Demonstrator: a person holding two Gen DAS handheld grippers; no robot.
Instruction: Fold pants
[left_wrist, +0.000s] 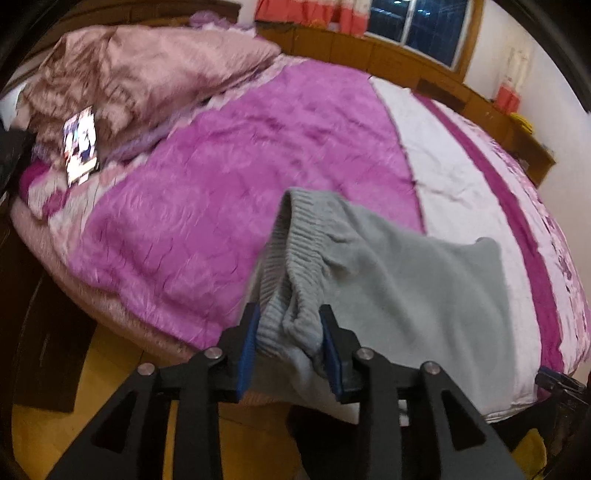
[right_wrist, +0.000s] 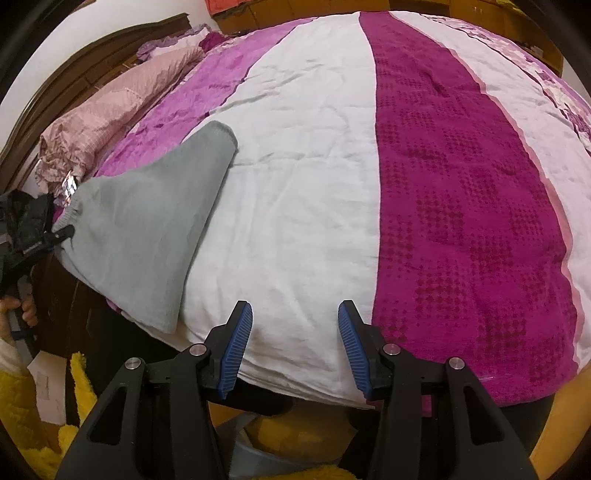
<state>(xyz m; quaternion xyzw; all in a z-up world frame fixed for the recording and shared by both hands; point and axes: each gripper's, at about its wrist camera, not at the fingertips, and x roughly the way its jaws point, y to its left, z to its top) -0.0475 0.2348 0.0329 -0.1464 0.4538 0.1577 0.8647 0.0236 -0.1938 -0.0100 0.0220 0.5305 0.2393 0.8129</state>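
Observation:
Grey knit pants (left_wrist: 406, 273) lie along the near edge of the bed, partly lifted at the ribbed waistband (left_wrist: 295, 258). My left gripper (left_wrist: 290, 314) is shut on the bunched waistband, with fabric pressed between both blue pads. In the right wrist view the same pants (right_wrist: 147, 221) spread from the left gripper (right_wrist: 55, 232), held by a person's hand, up to a cuff (right_wrist: 218, 136) on the white stripe. My right gripper (right_wrist: 295, 310) stands open over the white part of the bedcover (right_wrist: 295, 184), to the right of the pants, with nothing between its fingers.
The bed carries a pink, white and magenta striped cover (left_wrist: 240, 166). A folded pale pink quilt (left_wrist: 140, 70) and a lit phone (left_wrist: 81, 144) lie at the head end. Wooden cabinets and a window (left_wrist: 417, 22) stand behind. Yellow fluffy fabric (right_wrist: 22, 406) lies by the bed's edge.

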